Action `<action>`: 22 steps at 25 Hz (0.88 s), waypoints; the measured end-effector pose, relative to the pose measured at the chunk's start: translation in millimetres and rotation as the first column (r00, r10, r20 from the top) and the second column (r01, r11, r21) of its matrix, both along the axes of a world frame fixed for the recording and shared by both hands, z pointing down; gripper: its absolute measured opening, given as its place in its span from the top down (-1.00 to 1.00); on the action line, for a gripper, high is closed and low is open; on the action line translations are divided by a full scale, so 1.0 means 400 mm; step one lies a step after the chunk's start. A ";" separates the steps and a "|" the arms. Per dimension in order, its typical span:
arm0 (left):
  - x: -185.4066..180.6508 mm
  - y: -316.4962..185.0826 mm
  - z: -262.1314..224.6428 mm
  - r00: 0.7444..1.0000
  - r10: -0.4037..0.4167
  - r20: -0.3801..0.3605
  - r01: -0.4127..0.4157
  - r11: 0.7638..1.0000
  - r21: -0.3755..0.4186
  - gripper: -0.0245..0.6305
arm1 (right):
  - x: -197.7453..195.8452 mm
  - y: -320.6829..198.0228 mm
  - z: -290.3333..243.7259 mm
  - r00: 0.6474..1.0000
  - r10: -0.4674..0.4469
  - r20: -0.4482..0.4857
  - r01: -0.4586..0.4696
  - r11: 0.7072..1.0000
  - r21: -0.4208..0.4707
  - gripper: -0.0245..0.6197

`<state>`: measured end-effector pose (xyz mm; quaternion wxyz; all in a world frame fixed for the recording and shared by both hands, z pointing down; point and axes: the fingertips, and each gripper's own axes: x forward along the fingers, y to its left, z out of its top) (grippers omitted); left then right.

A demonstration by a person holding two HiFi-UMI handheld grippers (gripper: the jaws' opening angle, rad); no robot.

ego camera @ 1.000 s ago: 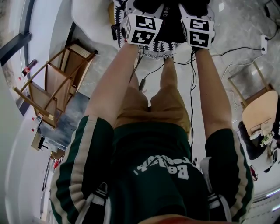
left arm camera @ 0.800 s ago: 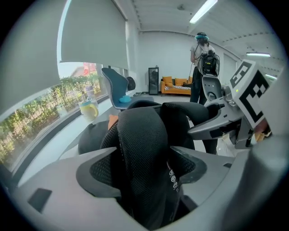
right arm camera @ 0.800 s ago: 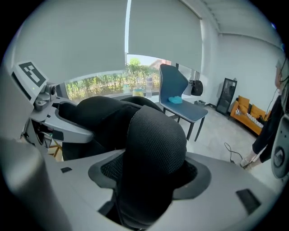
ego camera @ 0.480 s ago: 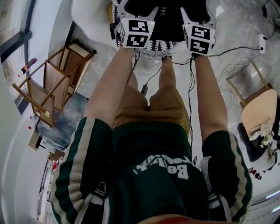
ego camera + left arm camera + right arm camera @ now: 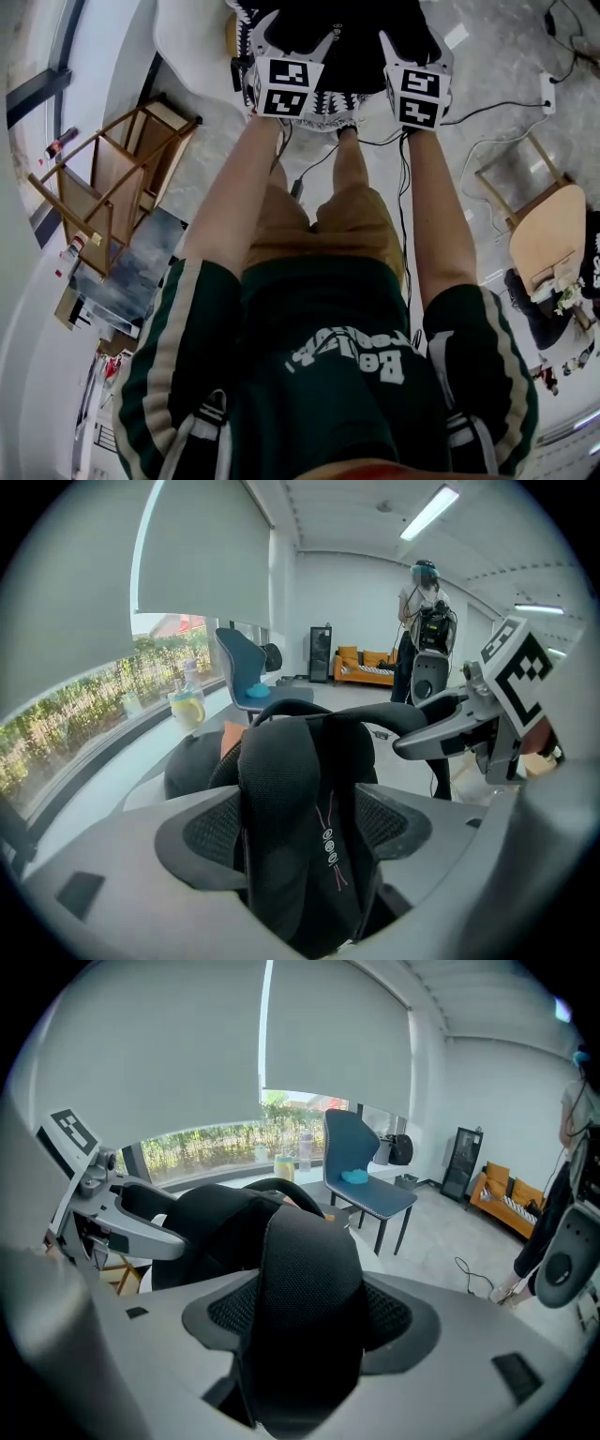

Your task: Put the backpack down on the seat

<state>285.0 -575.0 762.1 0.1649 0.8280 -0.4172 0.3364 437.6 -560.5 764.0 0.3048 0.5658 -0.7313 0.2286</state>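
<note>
The black backpack (image 5: 352, 37) rests on the black-and-white patterned seat cushion (image 5: 323, 112) of a white chair (image 5: 192, 37). My left gripper (image 5: 292, 28) and right gripper (image 5: 415, 33) sit side by side on top of it. In the left gripper view a padded shoulder strap (image 5: 291, 799) runs up between the wide jaws of the left gripper (image 5: 300, 832), lying loose. The right gripper (image 5: 300, 1321) has the other mesh strap (image 5: 305, 1279) draped between its spread jaws in the same way. The bag's body (image 5: 211, 1222) bulges beyond.
Wooden chairs (image 5: 103, 197) lie tipped at the left and another wooden chair (image 5: 548, 234) stands at the right. Cables (image 5: 487, 108) cross the floor. A blue chair (image 5: 361, 1171) stands by the window, a drink bottle (image 5: 187, 705) on the sill. A person (image 5: 424, 621) stands far back.
Both grippers have drawn back a little toward my body over the seat, and more of their spread fingers shows. The backpack stays on the cushion.
</note>
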 end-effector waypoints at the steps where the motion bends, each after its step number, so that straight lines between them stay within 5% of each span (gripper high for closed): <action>1: 0.001 0.007 -0.010 1.000 0.001 -0.001 -0.001 1.000 0.001 -0.22 | 0.008 0.005 -0.010 1.000 0.004 -0.004 -0.004 1.000 -0.001 0.06; 22: 0.014 0.106 -0.164 0.997 0.045 -0.060 -0.042 0.997 0.059 -0.22 | -0.010 0.137 -0.141 0.999 0.007 -0.042 -0.006 1.000 0.025 0.06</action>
